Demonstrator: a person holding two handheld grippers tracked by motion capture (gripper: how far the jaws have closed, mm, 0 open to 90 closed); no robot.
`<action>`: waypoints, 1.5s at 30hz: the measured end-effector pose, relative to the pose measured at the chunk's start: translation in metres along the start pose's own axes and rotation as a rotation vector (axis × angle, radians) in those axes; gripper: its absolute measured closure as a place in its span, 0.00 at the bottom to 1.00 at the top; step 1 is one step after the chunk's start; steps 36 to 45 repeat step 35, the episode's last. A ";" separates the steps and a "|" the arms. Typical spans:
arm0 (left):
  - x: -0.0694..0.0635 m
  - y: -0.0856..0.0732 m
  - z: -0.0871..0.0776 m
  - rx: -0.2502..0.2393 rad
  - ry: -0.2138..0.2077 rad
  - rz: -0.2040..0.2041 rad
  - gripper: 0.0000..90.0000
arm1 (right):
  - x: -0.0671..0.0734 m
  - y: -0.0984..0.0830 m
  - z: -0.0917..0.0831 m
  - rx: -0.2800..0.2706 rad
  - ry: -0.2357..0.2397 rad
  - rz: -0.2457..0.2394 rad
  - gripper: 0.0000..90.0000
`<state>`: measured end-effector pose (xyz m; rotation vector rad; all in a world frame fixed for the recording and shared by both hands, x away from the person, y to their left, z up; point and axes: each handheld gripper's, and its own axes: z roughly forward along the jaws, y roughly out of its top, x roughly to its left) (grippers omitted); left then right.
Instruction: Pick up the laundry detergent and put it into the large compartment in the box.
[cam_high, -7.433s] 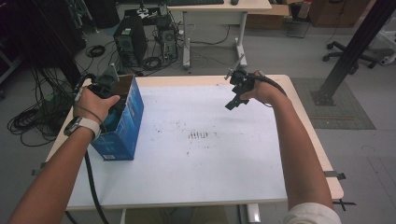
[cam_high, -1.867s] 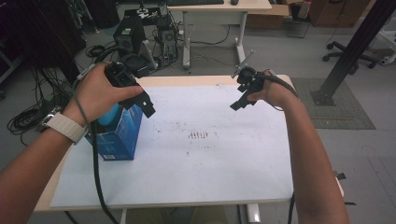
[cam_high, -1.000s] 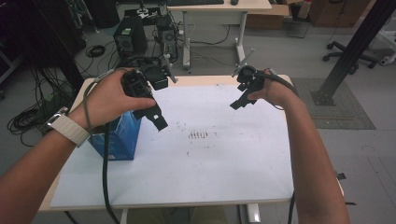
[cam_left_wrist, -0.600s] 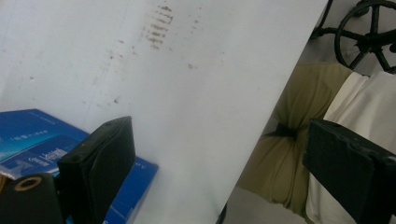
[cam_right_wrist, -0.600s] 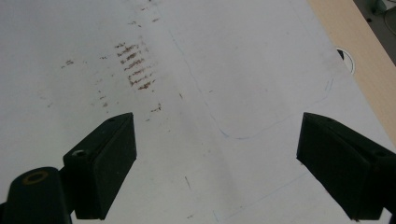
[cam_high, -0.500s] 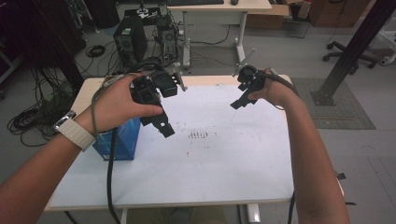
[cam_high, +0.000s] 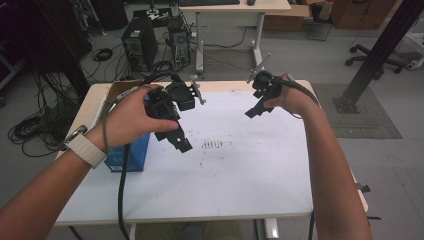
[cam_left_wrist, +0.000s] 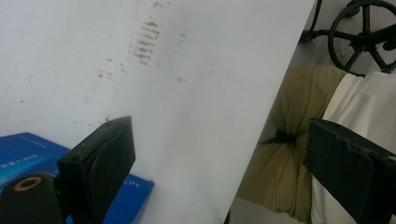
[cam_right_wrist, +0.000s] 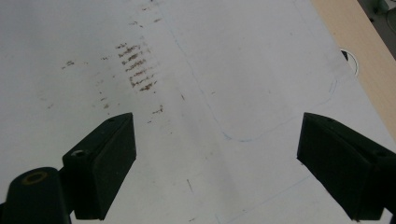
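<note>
We hold both the left hand-held gripper (cam_high: 172, 136) and right hand-held gripper (cam_high: 254, 110) wide apart, gripping nothing, above the white tabletop (cam_high: 240, 170) near a blue box (cam_high: 131, 155).

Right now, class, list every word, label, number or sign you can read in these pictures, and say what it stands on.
"OX": white letters on the blue box, the end of a word cut off behind the left gripper.
Small white print higher on the blue box: too blurred to read.
Brown marks on the white table cover: smudges, not writing.
</note>
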<state>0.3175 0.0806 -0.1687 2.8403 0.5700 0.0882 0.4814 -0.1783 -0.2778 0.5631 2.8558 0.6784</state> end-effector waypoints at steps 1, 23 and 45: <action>0.000 0.000 0.000 -0.003 0.001 0.001 0.11 | 0.000 0.000 0.000 0.001 0.001 -0.001 0.13; -0.004 0.002 0.005 -0.028 -0.009 0.003 0.11 | 0.003 0.002 0.001 -0.003 0.002 -0.012 0.13; -0.002 0.003 0.005 -0.035 -0.014 0.004 0.11 | 0.006 0.000 0.000 -0.006 -0.003 -0.013 0.13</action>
